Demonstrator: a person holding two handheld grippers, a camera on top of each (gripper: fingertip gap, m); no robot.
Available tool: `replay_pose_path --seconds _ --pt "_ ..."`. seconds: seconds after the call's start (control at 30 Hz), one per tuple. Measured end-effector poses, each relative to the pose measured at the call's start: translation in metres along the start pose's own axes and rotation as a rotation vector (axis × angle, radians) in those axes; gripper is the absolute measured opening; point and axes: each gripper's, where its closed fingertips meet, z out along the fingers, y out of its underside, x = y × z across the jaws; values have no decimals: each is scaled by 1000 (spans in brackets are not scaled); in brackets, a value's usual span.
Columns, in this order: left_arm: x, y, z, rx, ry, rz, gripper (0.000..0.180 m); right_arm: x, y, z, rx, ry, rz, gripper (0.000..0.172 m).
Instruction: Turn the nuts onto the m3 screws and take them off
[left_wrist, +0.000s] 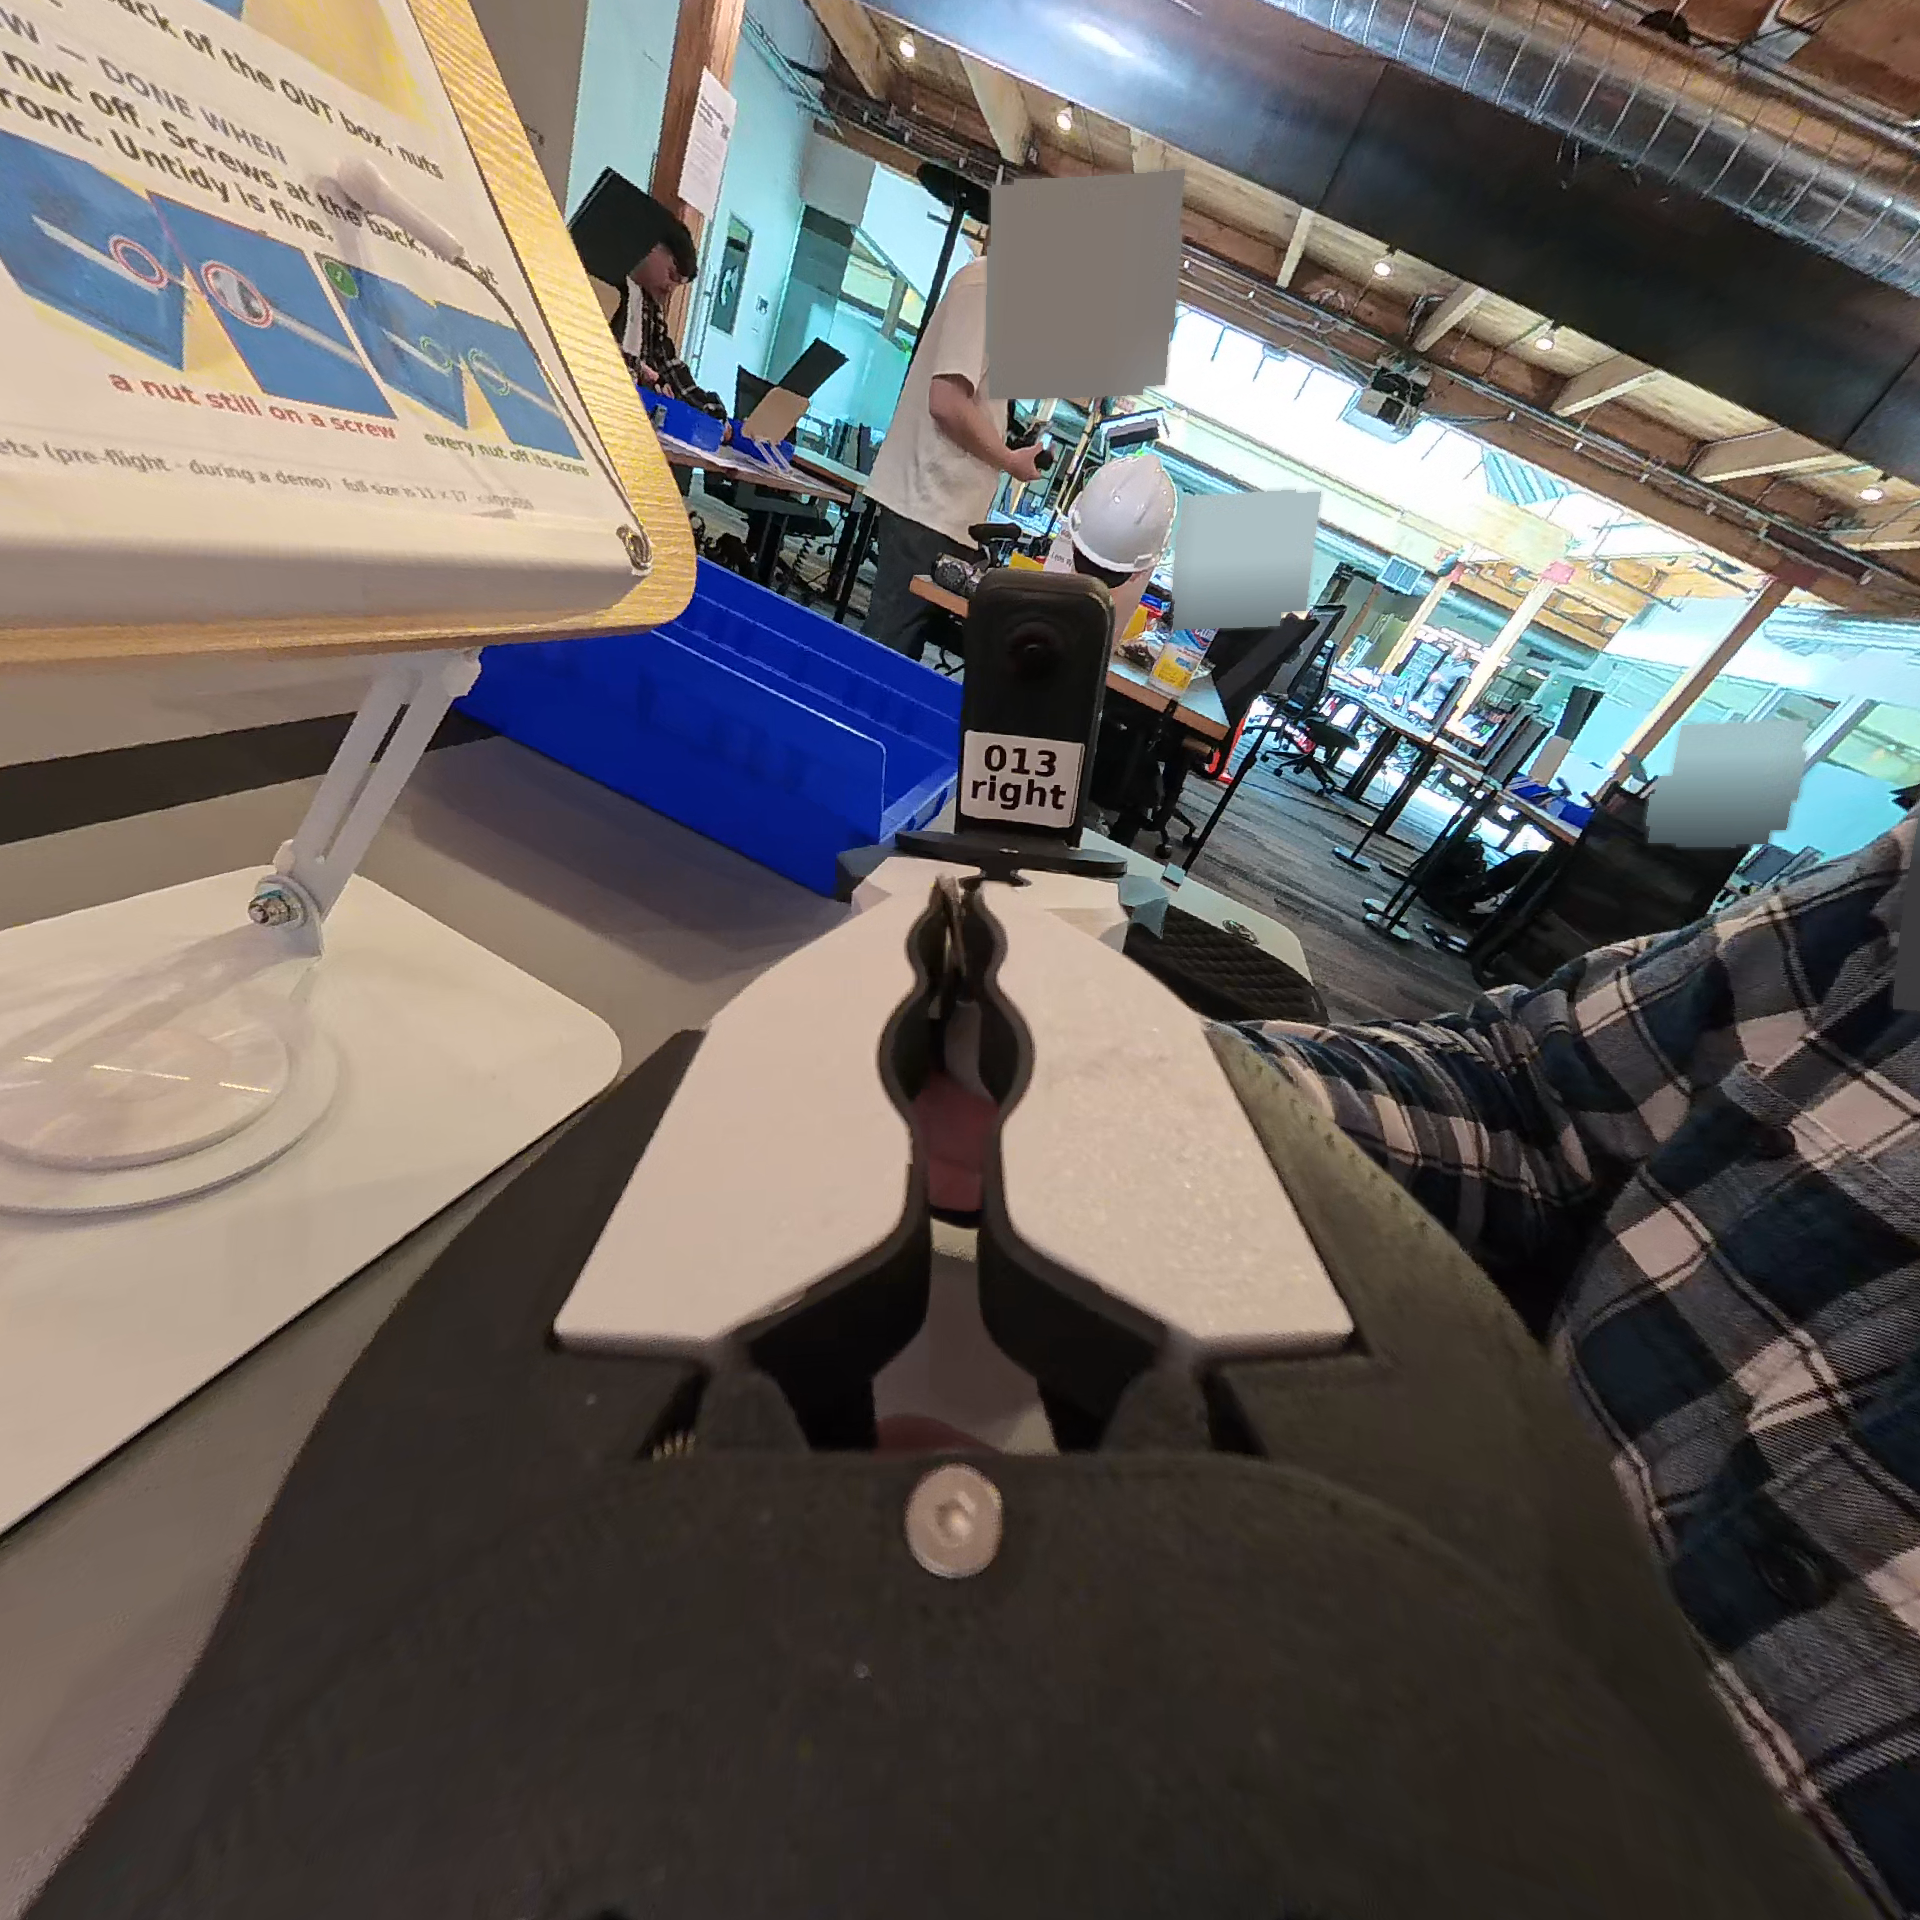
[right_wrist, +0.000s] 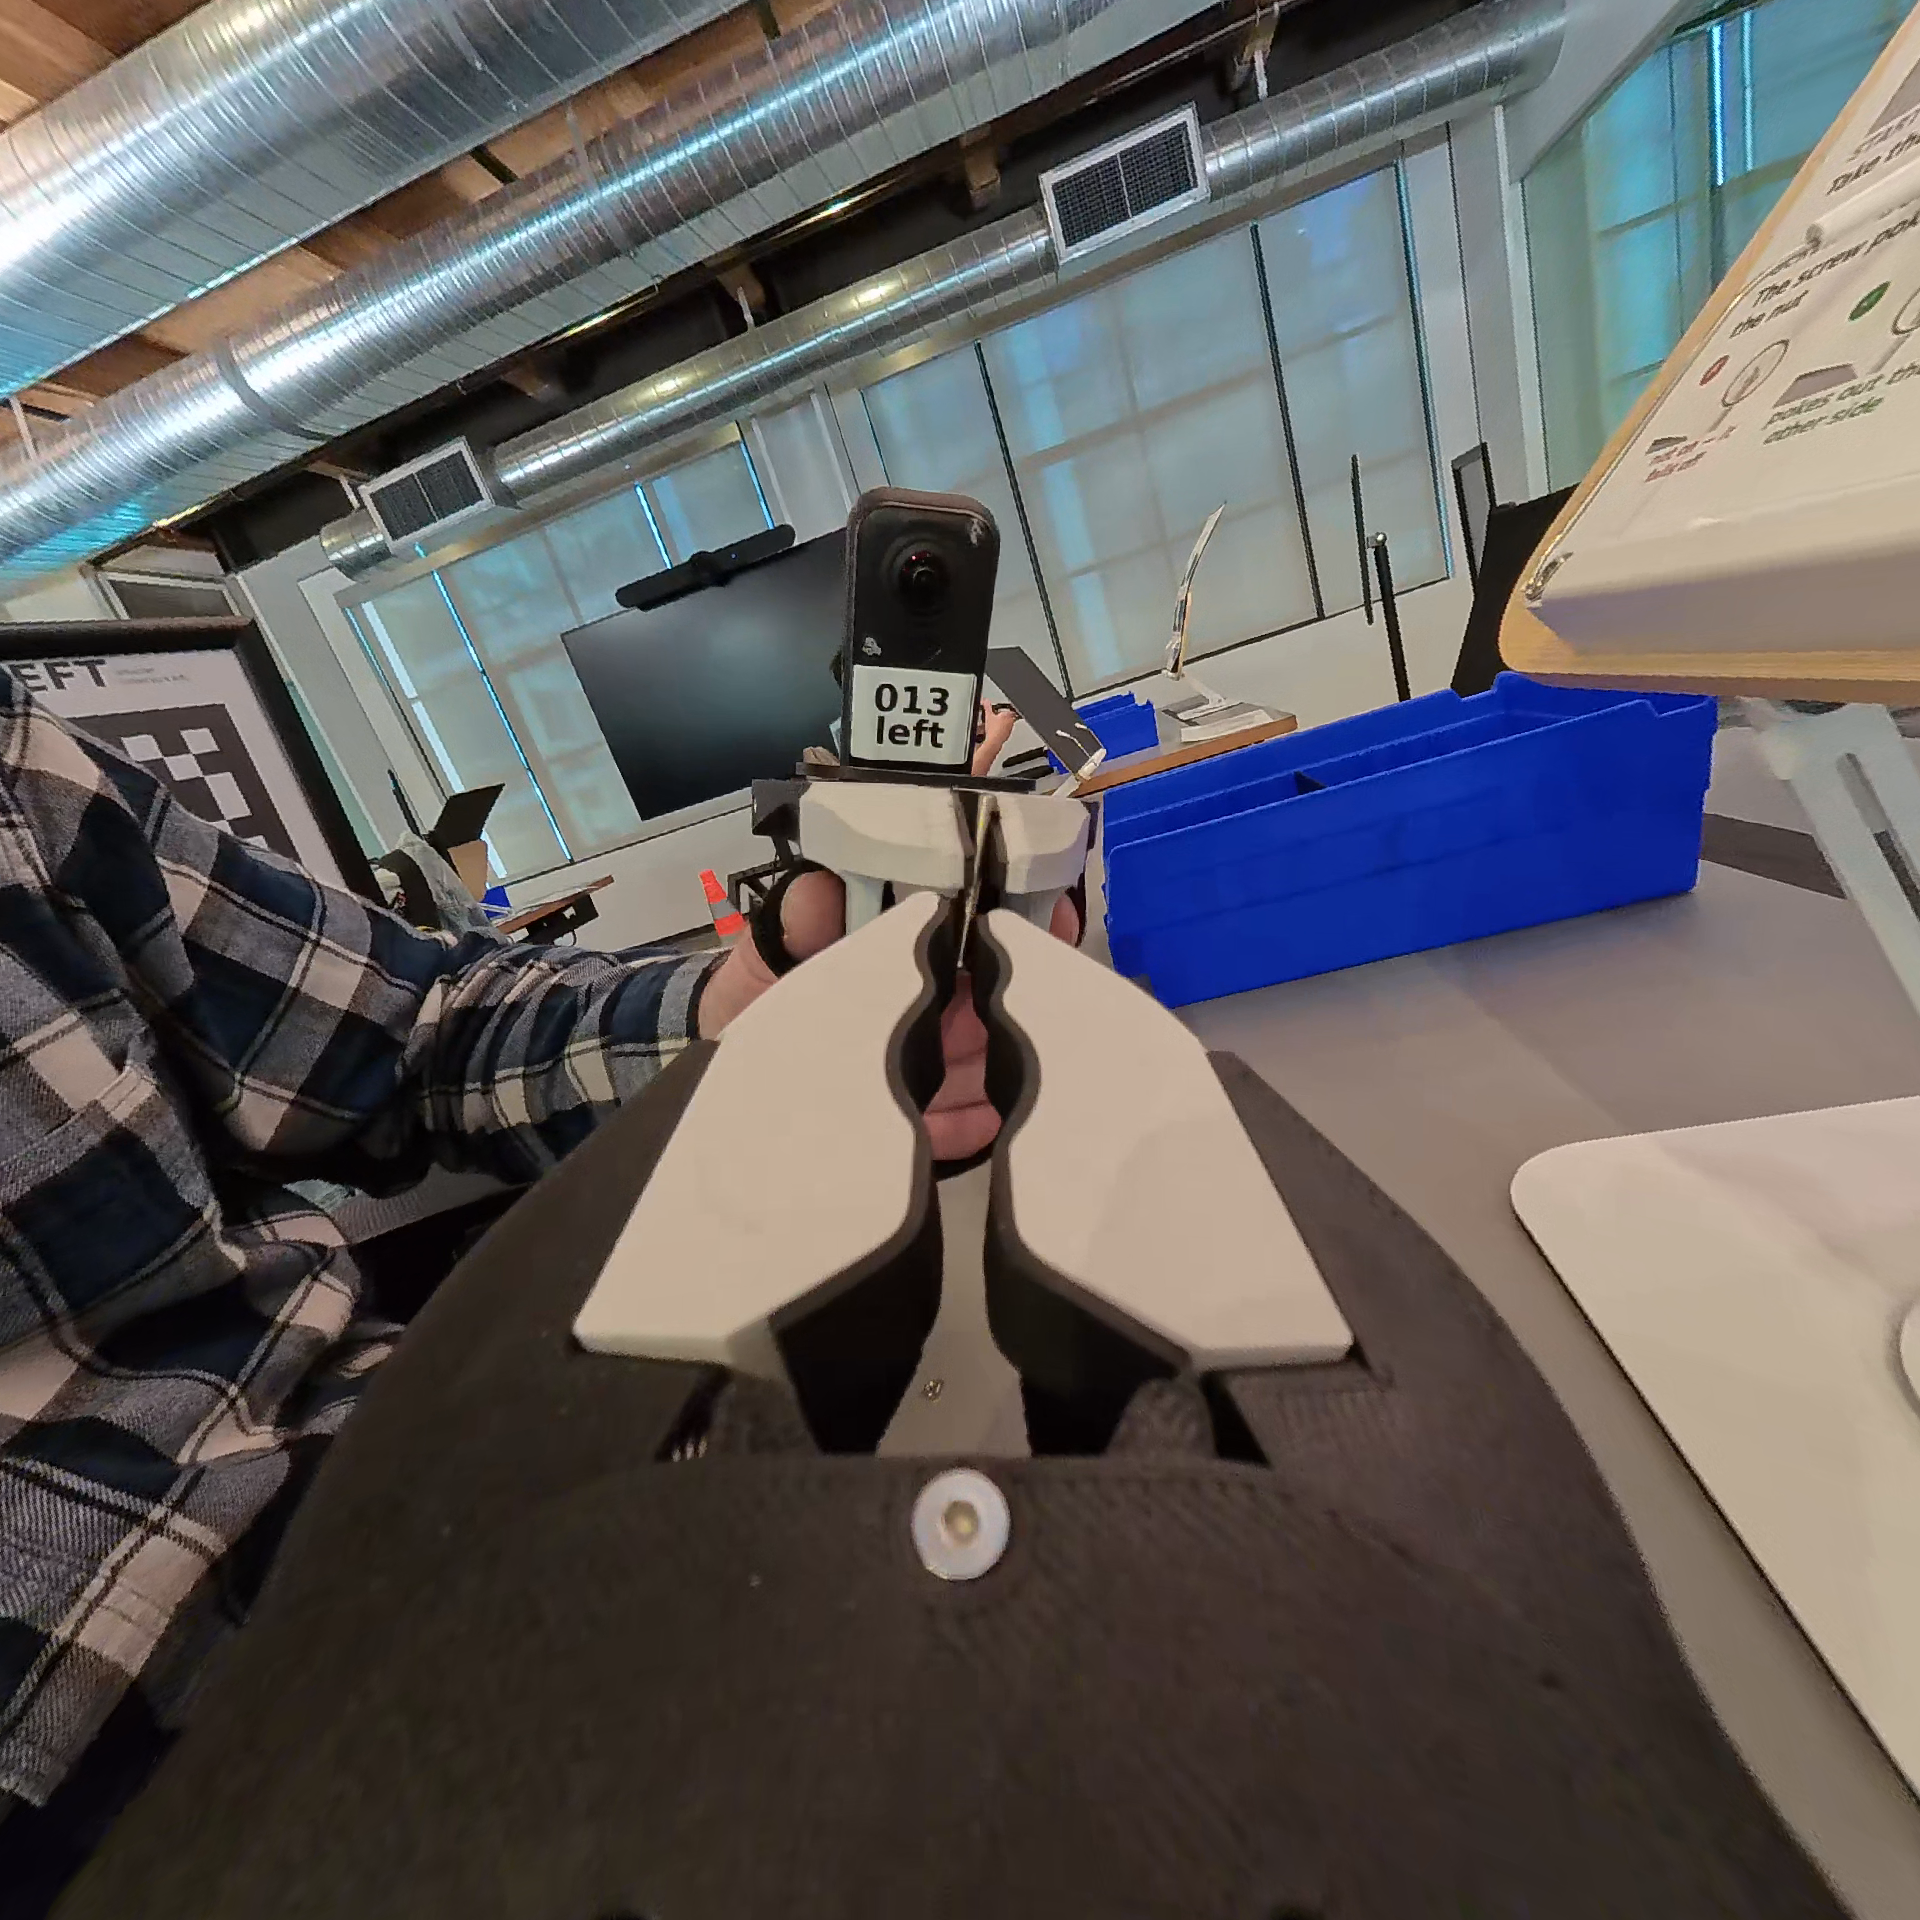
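Observation:
My two grippers face each other tip to tip above the grey table (left_wrist: 540, 883). In the left wrist view my left gripper (left_wrist: 961, 896) is shut, with a small thin metal screw (left_wrist: 950, 935) pinched edge-on between its tips. The right gripper's white body (left_wrist: 1081, 899) sits just behind. In the right wrist view my right gripper (right_wrist: 966, 920) is shut on the same metal screw (right_wrist: 977, 883). The screw runs up into the closed seam of the left gripper (right_wrist: 985, 831). A hand (right_wrist: 810, 925) holds the left gripper.
A blue divided bin (left_wrist: 727, 717) stands on the table behind the grippers and also shows in the right wrist view (right_wrist: 1403, 831). A printed card on a white stand (left_wrist: 312, 1039) is at the left. A plaid sleeve (left_wrist: 1662, 1195) is at the right. People stand at the far desks. Both grippers' tips are close together, under 4 cm apart.

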Motion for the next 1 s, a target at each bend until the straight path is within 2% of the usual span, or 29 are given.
replay_pose_path --seconds 0.3,0.4,0.5,0.7,0.93,1.0 --pt "1 -1 -1 -29 7 -7 1 1 -1 2 8 -12 29 3" --pt "1 -1 -1 -72 6 -6 2 4 2 1 -17 -9 43 12" --pt "0 2 -2 -151 21 -30 2 4 9 1 -79 -9 18 12" --pt "-2 8 -3 -251 13 -22 2 2 12 1 -107 -31 22 6" --pt "-3 8 -2 -233 26 -38 2 2 13 2 -112 -29 30 5" --pt "-3 9 0 -227 23 -35 19 1 10 1 -85 -35 43 5"
